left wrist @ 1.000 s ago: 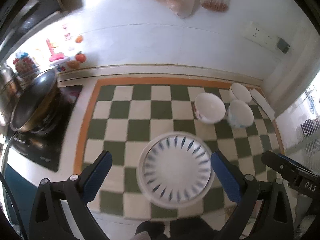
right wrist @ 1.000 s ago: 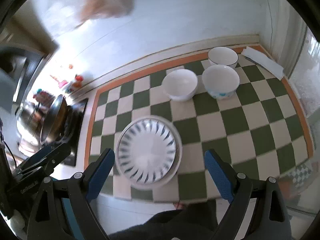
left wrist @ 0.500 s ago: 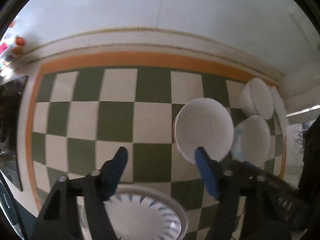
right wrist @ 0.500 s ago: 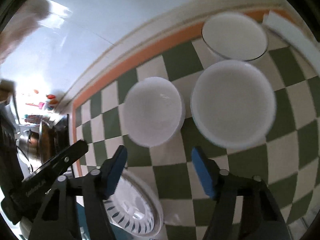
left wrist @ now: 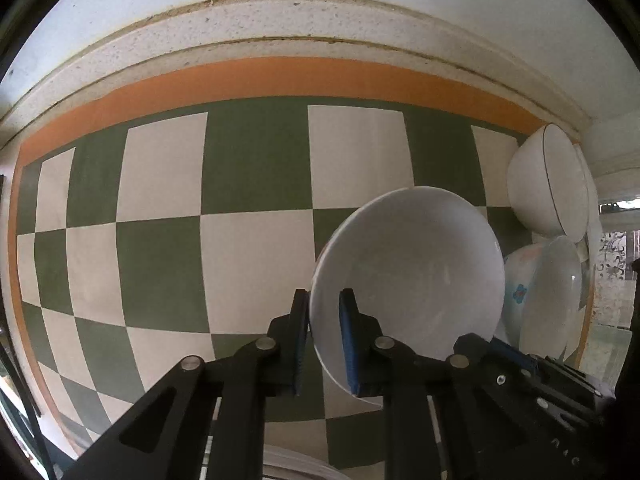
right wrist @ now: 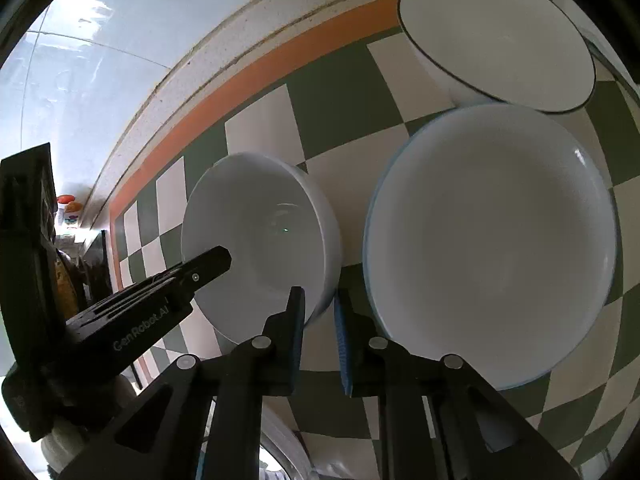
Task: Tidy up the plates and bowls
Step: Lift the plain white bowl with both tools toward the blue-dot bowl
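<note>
A plain white bowl [left wrist: 408, 272] [right wrist: 260, 240] stands on the checkered mat [left wrist: 160, 260]. My left gripper [left wrist: 324, 320] points down over the bowl's left rim. Its jaws are closing, one pad inside and one outside, pressing the wall. My right gripper [right wrist: 320, 312] is closing the same way on the bowl's opposite rim, beside a wider blue-edged bowl [right wrist: 492, 248] with a flower print [left wrist: 552, 300]. A black-rimmed bowl [right wrist: 496, 40] [left wrist: 548, 184] sits behind that. The striped plate [left wrist: 296, 464] shows only as an edge under the grippers.
The wall's pale ledge [left wrist: 280, 28] runs along the back of the mat, past its orange border [left wrist: 280, 76]. The three bowls crowd the mat's right end, close to one another. Small red items [right wrist: 66, 200] sit far off to the left.
Both grippers came down from above the striped plate to the white bowl. Their jaws went from wide apart to closed on the bowl's rim, one on each side.
</note>
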